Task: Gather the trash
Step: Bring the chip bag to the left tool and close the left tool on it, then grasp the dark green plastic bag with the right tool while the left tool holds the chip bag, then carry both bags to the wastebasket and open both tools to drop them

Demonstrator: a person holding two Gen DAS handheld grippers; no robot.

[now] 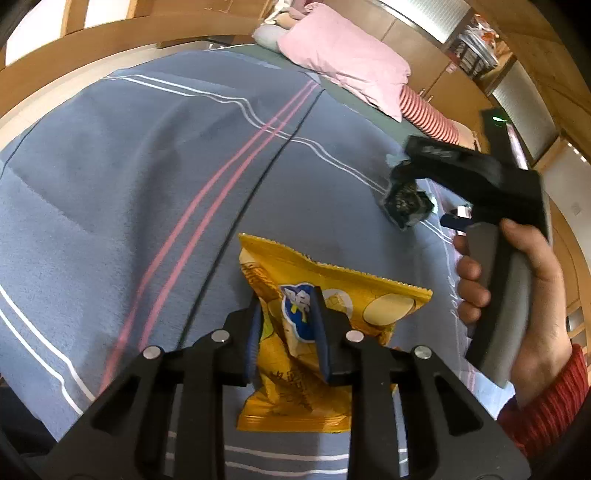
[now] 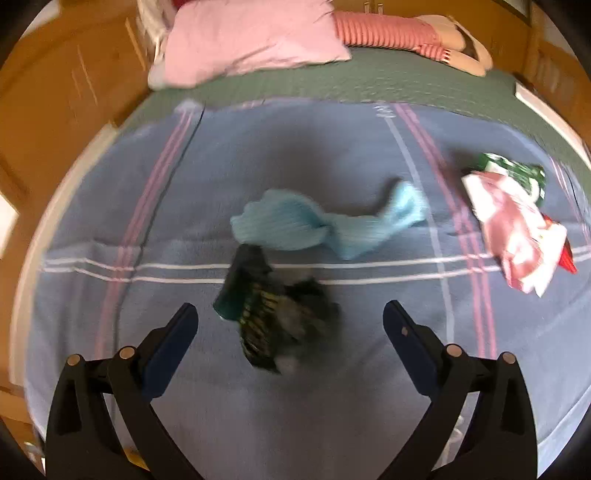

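A yellow chip bag (image 1: 332, 291) lies crumpled on the blue striped blanket (image 1: 147, 184), and my left gripper (image 1: 286, 328) is shut on its middle, both blue pads pinching the foil. A dark crumpled wrapper (image 2: 273, 314) lies on the blanket, blurred, in the wide gap between the fingers of my right gripper (image 2: 290, 305). That gripper is open and neither pad touches the wrapper. In the left wrist view the same dark wrapper (image 1: 406, 201) sits under the right gripper's black body, which a hand (image 1: 517, 295) in a red sleeve holds.
A light blue knitted cloth (image 2: 325, 225) lies just beyond the dark wrapper. A red, white and green wrapper (image 2: 513, 229) lies at the right. A pink pillow (image 2: 251, 40) and a striped one (image 2: 384, 33) rest at the bed's head. Wooden furniture surrounds the bed.
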